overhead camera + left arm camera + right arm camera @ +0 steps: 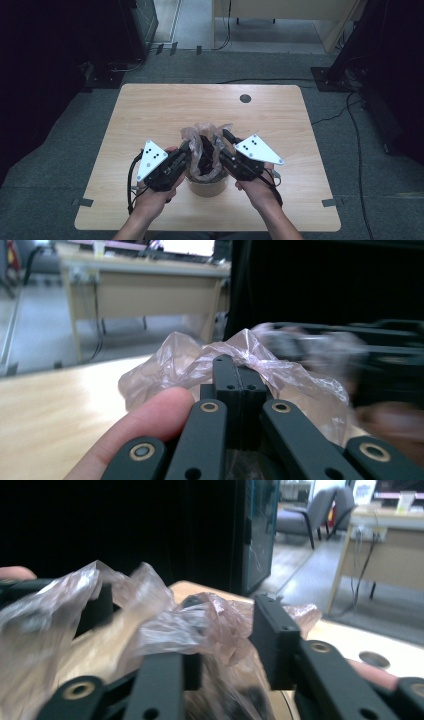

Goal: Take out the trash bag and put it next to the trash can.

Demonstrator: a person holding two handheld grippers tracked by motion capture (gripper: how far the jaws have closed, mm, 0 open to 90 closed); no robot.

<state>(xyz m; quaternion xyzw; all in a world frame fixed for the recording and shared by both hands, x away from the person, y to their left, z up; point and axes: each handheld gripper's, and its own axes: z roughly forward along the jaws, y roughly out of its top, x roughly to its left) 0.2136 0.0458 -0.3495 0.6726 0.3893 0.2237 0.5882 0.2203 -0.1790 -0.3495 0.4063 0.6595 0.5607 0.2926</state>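
Note:
A round brown tub (205,188) stands near the table's front edge, lined with a crumpled clear plastic bag (204,131) whose top rises above the rim. My left gripper (187,150) comes in from the left, and in the left gripper view it (239,371) is shut on a fold of the bag (172,360). My right gripper (223,139) comes in from the right. In the right gripper view it (230,630) stands open, with bag film (165,625) draped over its left jaw and lying between the jaws. Dark contents inside the tub are mostly hidden.
The light wooden table (150,107) has a round cable hole (245,98) at the back. Grey carpet surrounds it, with cables (350,115) on the right. A desk (145,285) and office chairs (310,515) stand farther off.

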